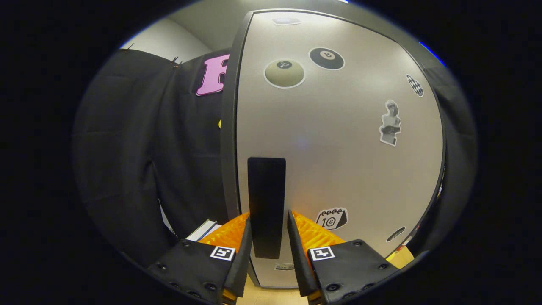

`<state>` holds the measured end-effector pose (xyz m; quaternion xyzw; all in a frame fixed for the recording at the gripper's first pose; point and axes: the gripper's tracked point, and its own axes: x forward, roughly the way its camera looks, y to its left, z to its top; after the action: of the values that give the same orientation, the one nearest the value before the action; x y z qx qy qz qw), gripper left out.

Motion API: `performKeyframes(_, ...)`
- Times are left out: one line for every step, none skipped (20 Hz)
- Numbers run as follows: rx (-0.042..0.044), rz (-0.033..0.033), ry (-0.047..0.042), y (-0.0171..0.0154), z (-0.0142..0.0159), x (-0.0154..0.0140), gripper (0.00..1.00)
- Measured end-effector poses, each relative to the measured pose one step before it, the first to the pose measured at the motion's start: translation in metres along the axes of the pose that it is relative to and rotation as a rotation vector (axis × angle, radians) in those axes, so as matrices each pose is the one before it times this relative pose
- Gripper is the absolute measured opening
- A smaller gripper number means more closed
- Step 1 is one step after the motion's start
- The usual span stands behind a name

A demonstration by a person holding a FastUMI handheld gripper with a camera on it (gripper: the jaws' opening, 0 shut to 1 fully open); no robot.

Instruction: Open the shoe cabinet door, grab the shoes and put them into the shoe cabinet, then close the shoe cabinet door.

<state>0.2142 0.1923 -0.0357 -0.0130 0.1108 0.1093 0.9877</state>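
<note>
My gripper (267, 237) is up against the pale grey, smooth-faced shoe cabinet door (338, 140), and its two fingers stand on either side of the tall, flat black rectangular handle (266, 203) fixed upright near the door's dark-framed edge. The handle runs down between the fingers; they sit close along its two sides, though I cannot tell for certain whether both press on it or only stand beside it. The jaws are narrowed to about the handle's width. Beyond the fingers the door face carries several stickers: a beige billiard ball (284, 73) and a black eight-ball (326, 58) high above the handle, a small chequered oval (415, 84) and a grey statue bust (390, 123) further off to the right, and a little calendar sticker (332, 218) just right of my right finger. The door looks closed or nearly so; I cannot tell which. To the left of my left finger hangs the black cloth wall (135, 161) of the booth, and below the fingers shows a strip of light wooden floor (271, 296).
</note>
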Motion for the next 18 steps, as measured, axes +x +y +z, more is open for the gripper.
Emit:
performKeyframes(-0.00065, -0.00923, -0.00352, -0.0005, -0.0002, -0.00017, 0.46)
performKeyframes(-0.00339, -0.00933, -0.00293, -0.00087, -0.00053, 0.00098, 0.37)
performKeyframes(-0.00892, -0.00832, -0.01622, 0.00035, 0.00117, -0.00073, 0.37)
performKeyframes(-0.01873, -0.00077, -0.00271, -0.00016, -0.00031, 0.0009, 0.35)
performKeyframes(-0.01583, 0.00838, -0.0013, 0.00074, 0.00059, -0.00116, 0.34)
performKeyframes(-0.0112, 0.0149, 0.00209, 0.00037, -0.00088, -0.00007, 0.3)
performKeyframes(-0.02096, 0.0175, -0.01213, 0.00035, -0.0003, 0.001, 0.3)
performKeyframes(-0.03242, 0.01209, -0.01945, -0.00005, 0.00137, -0.00115, 0.26)
performKeyframes(-0.02357, 0.00812, -0.01561, -0.00079, -0.00044, -0.00022, 0.24)
performKeyframes(0.00787, 0.00584, -0.0035, 0.00097, 0.00135, 0.00019, 0.21)
performKeyframes(0.03735, 0.00874, 0.01489, 0.00154, -0.00361, -0.0009, 0.21)
performKeyframes(0.02164, 0.00534, 0.0149, -0.00087, -0.00179, 0.00434, 0.15)
performKeyframes(0.00731, 0.00744, 0.01488, 0.00019, 0.00226, -0.00338, 0.11)
performKeyframes(0.00898, 0.00677, 0.0228, 0.00113, -0.00237, -0.00154, 0.1)
performKeyframes(0.01266, 0.00791, 0.01541, -0.00037, 0.00055, -0.00201, 0.08)
performKeyframes(0.01032, 0.00528, 0.00882, -0.00001, -0.00028, -0.00375, 0.08)
performKeyframes(0.00874, 0.0026, 0.00768, 0.00074, -0.00116, -0.00409, 0.08)
performKeyframes(0.00952, 0.00124, 0.00012, 0.00098, 0.00046, -0.00521, 0.08)
